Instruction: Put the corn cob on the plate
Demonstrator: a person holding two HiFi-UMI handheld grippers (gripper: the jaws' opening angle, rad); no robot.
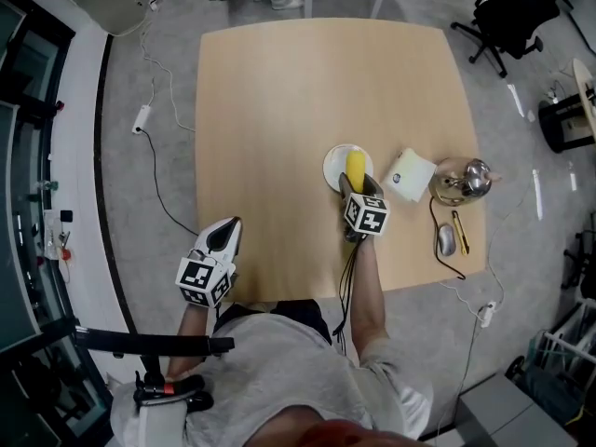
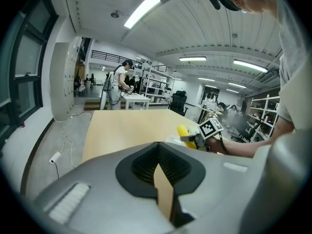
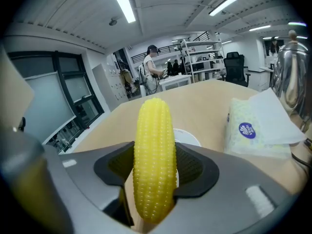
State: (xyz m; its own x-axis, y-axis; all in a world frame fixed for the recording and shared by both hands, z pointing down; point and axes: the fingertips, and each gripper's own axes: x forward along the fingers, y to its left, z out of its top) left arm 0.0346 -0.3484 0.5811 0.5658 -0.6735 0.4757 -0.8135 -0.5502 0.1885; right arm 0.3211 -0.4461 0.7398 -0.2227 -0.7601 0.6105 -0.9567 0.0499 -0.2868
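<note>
A yellow corn cob [image 3: 155, 155] stands lengthwise between the jaws of my right gripper [image 3: 155, 179], which is shut on it. In the head view the corn cob [image 1: 356, 169] hangs over the small white plate [image 1: 335, 162] in the table's middle right, with the right gripper [image 1: 358, 190] just behind it. The plate [image 3: 190, 137] shows as a white rim beyond the cob. My left gripper [image 1: 223, 237] rests at the table's near left edge, jaws shut with nothing between them. From the left gripper view the corn cob [image 2: 184, 131] is visible far off to the right.
A white tissue pack [image 1: 411, 176] lies right of the plate, then a metal kettle [image 1: 461, 181], a mouse [image 1: 447, 239] and a yellow pen [image 1: 461, 232]. A cable [image 1: 442, 250] runs over the table's right edge. An office chair [image 1: 510, 15] stands at the far right.
</note>
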